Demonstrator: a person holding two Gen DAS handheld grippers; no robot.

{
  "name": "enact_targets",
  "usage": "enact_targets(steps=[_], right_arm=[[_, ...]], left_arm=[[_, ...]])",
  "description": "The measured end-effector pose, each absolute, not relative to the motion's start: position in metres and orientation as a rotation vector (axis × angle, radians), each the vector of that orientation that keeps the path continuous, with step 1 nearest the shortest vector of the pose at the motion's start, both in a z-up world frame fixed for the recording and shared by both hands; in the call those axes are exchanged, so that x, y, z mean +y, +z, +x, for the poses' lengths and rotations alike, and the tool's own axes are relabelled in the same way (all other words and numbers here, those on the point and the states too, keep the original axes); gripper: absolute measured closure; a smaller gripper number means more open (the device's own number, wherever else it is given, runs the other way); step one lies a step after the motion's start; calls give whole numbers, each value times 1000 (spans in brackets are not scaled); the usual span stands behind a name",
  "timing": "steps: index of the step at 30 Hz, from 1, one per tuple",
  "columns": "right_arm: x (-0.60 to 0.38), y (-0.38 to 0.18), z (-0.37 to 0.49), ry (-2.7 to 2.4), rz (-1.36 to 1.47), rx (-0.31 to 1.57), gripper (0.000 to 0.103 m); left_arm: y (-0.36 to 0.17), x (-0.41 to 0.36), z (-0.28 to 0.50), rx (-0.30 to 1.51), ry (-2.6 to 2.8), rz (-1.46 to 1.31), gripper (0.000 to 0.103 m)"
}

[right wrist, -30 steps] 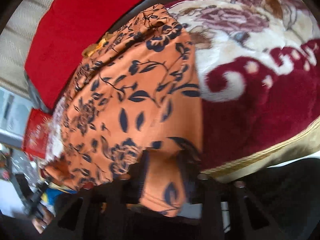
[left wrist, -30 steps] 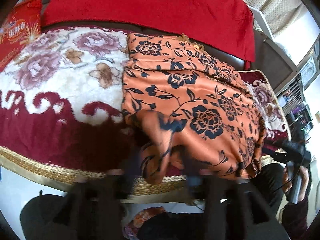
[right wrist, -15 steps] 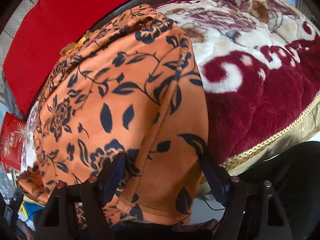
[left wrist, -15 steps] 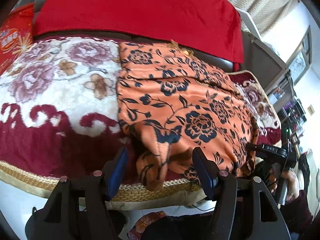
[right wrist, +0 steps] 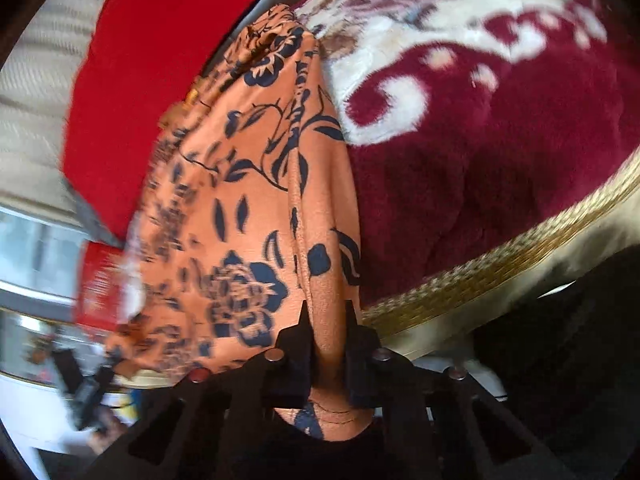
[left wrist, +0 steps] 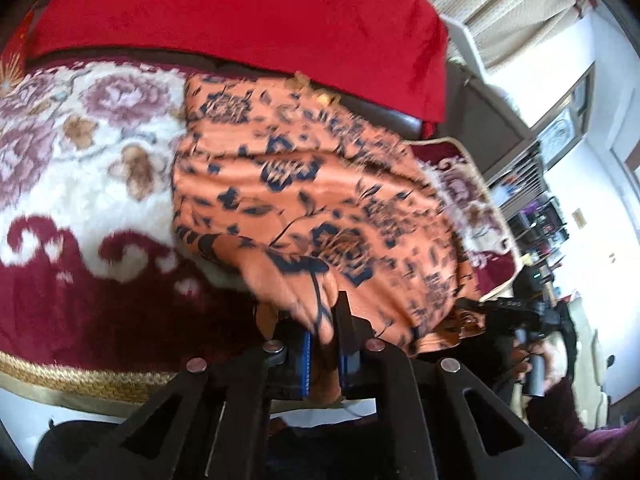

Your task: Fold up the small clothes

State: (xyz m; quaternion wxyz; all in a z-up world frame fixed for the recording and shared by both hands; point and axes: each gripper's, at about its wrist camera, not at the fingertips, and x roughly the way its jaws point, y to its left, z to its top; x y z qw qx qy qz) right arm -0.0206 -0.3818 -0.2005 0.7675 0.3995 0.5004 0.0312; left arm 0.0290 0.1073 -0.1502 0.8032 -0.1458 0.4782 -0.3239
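An orange garment with dark blue flowers [left wrist: 320, 184] lies on a plush maroon-and-cream floral blanket [left wrist: 80, 152]. My left gripper [left wrist: 308, 312] is at the garment's near corner; its jaws are closing and the pads pinch a bunched fold of the cloth. In the right wrist view the same garment [right wrist: 248, 200] stretches away from my right gripper [right wrist: 327, 312]. That gripper's jaws are closing too, with a fold of the near hem squeezed between the pads. The right gripper [left wrist: 516, 308] also shows at the garment's far corner in the left wrist view.
A red cloth [left wrist: 240, 12] covers the backrest behind the garment. The blanket's gold braided edge [right wrist: 500, 272] runs along the seat front. Shelves with clutter [left wrist: 532, 208] stand to the right, and a red package [right wrist: 100, 280] sits off the far end.
Both grippers had open jaws straddling the garment's near edge; now both have closed on folds of the cloth. The right gripper has moved in and down, and the cloth bunches toward it.
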Motion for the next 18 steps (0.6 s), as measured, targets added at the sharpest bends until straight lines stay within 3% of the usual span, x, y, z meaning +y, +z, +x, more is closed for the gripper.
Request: enact_targets(steps=[8,12,18], right_arm=[[-403,-199,-9,347,1185,937,92],[-418,-175,28,447,1289,761,92],[-448,-136,116,407,1281,591,92]], left_arm=[[-89,96,77,945,-706,-309,95],[-64,83,131,913,-649,-277,96],[-71,72,222,922,-571,-310,96]])
